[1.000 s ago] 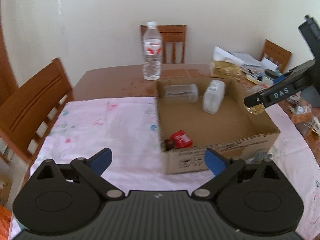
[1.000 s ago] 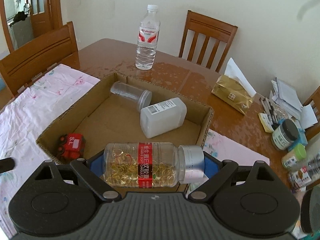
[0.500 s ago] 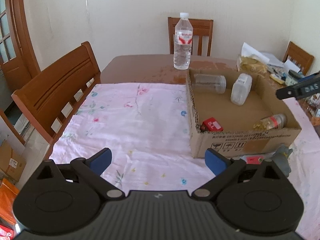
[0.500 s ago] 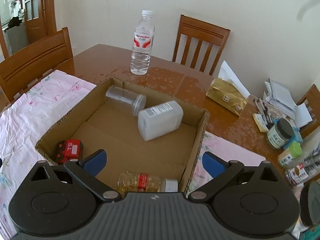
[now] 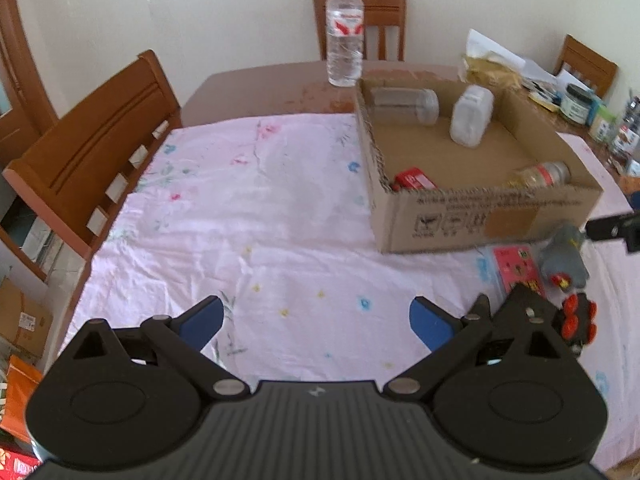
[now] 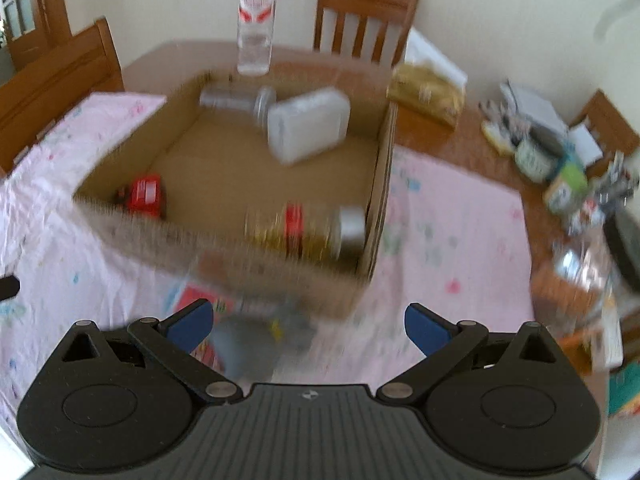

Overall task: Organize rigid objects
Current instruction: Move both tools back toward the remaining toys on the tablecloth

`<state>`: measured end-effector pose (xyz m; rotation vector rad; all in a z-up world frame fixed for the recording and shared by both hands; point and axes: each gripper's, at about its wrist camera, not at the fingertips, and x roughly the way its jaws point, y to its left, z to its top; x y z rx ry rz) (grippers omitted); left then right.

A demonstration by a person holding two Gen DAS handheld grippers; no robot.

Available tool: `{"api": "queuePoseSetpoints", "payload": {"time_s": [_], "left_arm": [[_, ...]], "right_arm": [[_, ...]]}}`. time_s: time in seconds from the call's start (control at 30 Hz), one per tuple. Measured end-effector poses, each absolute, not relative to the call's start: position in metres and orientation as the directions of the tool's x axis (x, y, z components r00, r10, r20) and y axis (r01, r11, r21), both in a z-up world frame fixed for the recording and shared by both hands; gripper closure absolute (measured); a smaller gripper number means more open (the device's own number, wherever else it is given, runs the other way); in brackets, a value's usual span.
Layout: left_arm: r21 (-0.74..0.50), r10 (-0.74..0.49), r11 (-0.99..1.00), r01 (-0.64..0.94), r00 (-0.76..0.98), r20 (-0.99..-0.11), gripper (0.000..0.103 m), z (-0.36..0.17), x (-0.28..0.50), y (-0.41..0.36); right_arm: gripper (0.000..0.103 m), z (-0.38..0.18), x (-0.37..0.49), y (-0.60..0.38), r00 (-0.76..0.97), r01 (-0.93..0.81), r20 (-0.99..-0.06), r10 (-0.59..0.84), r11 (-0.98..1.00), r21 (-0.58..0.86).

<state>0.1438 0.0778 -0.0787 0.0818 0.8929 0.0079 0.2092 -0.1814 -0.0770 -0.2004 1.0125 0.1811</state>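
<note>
Bottle (image 6: 308, 230) lies in box (image 6: 380, 184), beyond empty right gripper (image 6: 308, 326).

one box (image 5: 472, 216), three jars (image 5: 540, 174), one water bottle (image 5: 345, 32), three chairs (image 5: 92, 156)

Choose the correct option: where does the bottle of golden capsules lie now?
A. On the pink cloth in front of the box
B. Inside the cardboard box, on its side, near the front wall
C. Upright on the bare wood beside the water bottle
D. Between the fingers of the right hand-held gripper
B: the capsule bottle lies on its side inside the cardboard box, just behind the front wall, and the right hand-held gripper is open with nothing between its fingers.
</note>
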Motion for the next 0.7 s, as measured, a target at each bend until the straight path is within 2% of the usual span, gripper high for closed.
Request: {"api": "queuePoseSetpoints", "payload": {"time_s": [0.23, 0.7], "left_arm": [[0.055, -0.025, 0.992, 0.114, 0.598, -0.801, 0.004, -0.09, 0.138, 0.073], [0.045, -0.113, 0.965, 0.257, 0.569, -0.815, 0.004, -0.101, 0.135, 0.056]], "right_arm": [[0.0, -0.094, 0.186, -0.168, 0.462, -0.193, -0.882, 0.095, 0.981, 0.005], [0.0, -0.115, 0.168, -0.167, 0.395, -0.135, -0.914, 0.094, 0.99, 0.043]]}}
